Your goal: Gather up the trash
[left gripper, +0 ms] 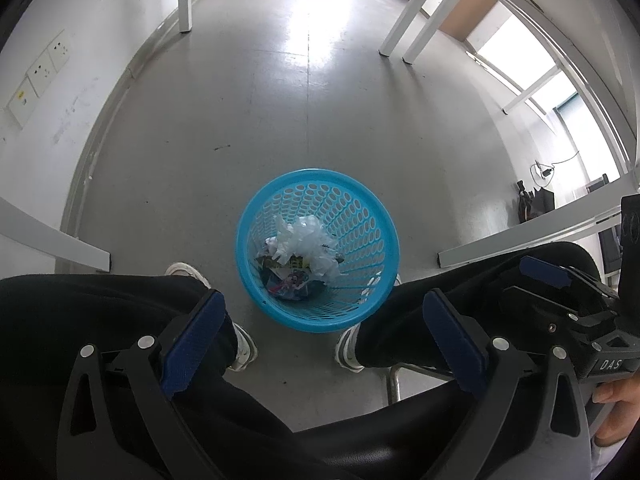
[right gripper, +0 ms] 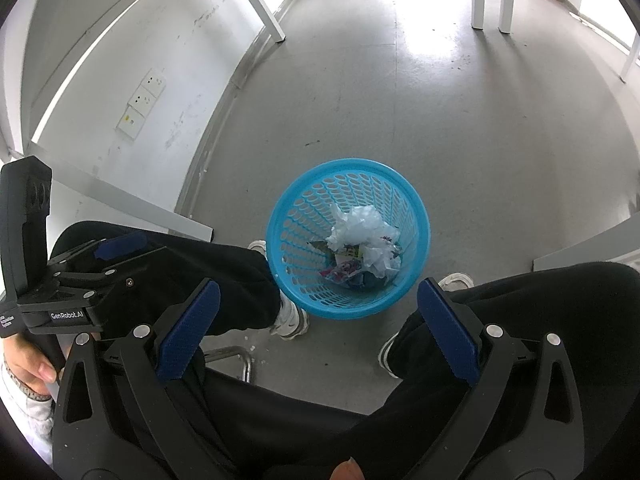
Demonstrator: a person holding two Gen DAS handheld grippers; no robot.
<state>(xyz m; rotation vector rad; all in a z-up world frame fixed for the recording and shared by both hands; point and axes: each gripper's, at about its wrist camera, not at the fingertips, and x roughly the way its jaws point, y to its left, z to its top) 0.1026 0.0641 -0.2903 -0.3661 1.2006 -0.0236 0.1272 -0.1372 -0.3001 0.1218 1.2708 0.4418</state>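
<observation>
Both grippers, left [left gripper: 324, 344] and right [right gripper: 318, 332], spread wide, holding nothing, above blue basket [left gripper: 362, 300] with crumpled paper [left gripper: 304, 240] on the floor [left gripper: 280, 120].

Left gripper [left gripper: 324, 340]: black frame, silver round screws, ribbed blue pads [left gripper: 194, 344]. Right gripper [right gripper: 318, 330]: same build, blue pads [right gripper: 188, 330]; its body is lettered "DAS" in the left view. The left unit reads "GenRobot.AI" in the right view. Person: black trousers [left gripper: 100, 312], white sneakers [right gripper: 290, 318], bare-skinned hand [right gripper: 24, 360].
</observation>
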